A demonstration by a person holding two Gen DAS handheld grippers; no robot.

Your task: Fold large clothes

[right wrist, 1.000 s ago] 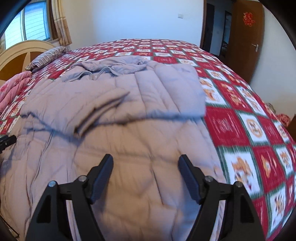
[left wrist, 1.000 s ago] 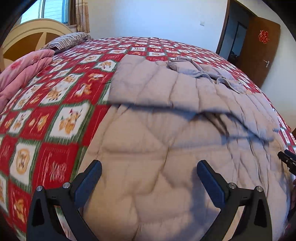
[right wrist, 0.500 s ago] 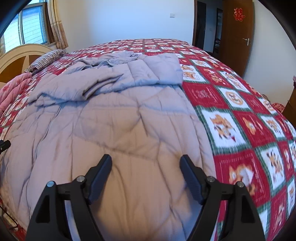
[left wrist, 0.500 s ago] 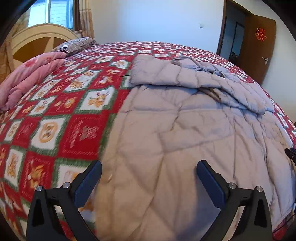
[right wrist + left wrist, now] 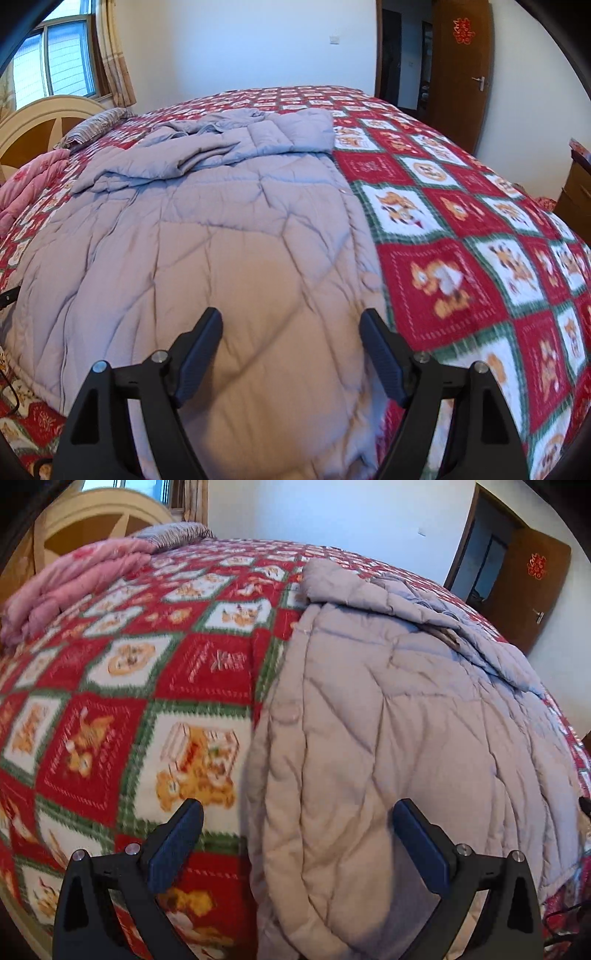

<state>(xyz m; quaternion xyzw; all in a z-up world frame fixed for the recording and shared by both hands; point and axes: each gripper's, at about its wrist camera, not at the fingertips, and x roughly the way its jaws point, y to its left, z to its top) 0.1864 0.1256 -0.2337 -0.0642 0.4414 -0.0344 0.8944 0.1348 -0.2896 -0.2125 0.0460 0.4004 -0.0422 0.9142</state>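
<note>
A long grey quilted coat (image 5: 388, 720) lies flat on the bed, its sleeves folded across the upper part (image 5: 236, 147). My left gripper (image 5: 295, 808) is open above the coat's near left edge, one finger over the blanket, the other over the coat. Nothing is between its fingers. In the right wrist view the coat (image 5: 207, 251) fills the middle, and my right gripper (image 5: 291, 317) stands open above its near right hem, holding nothing. The coat's lower hem hangs toward the bed's near edge.
A red, green and white checked blanket (image 5: 122, 709) (image 5: 480, 240) covers the bed. A folded pink quilt (image 5: 70, 587) and a striped pillow (image 5: 96, 125) lie by the wooden headboard (image 5: 96, 528). A brown door (image 5: 461, 70) stands open at the far right.
Both grippers have drawn back toward the coat's lower hem and spread outward, the left toward the coat's left edge, the right toward its right edge. The coat itself has not moved.
</note>
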